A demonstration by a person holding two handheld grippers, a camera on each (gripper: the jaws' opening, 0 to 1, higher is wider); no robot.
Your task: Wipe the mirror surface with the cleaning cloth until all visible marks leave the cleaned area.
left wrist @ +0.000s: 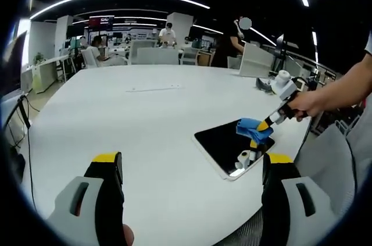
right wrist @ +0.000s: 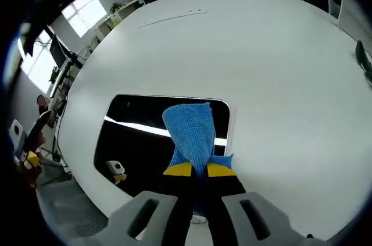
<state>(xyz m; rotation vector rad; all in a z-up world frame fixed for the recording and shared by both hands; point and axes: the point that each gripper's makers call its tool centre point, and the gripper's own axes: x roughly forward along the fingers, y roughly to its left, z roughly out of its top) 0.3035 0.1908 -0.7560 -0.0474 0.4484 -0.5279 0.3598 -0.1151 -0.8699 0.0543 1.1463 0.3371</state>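
Note:
A rectangular mirror (left wrist: 229, 144) with a white rim lies flat on the white table (left wrist: 145, 124), near its right edge. In the left gripper view the right gripper (left wrist: 264, 127) comes in from the right, held by a hand, and presses a blue cloth (left wrist: 253, 131) onto the mirror. My left gripper (left wrist: 192, 167) is open above the table's near edge, to the left of the mirror, with nothing between its jaws. In the right gripper view the mirror (right wrist: 136, 141) shows dark reflections, and the right gripper (right wrist: 199, 170) is shut on the blue cloth (right wrist: 190, 129), which lies on the glass.
A thin white strip (left wrist: 154, 89) lies at the middle of the table. A small dark object (left wrist: 264, 84) sits at the far right edge. Chairs, desks and people stand beyond the table's far side. The table's curved edge (right wrist: 70, 164) runs close to the mirror.

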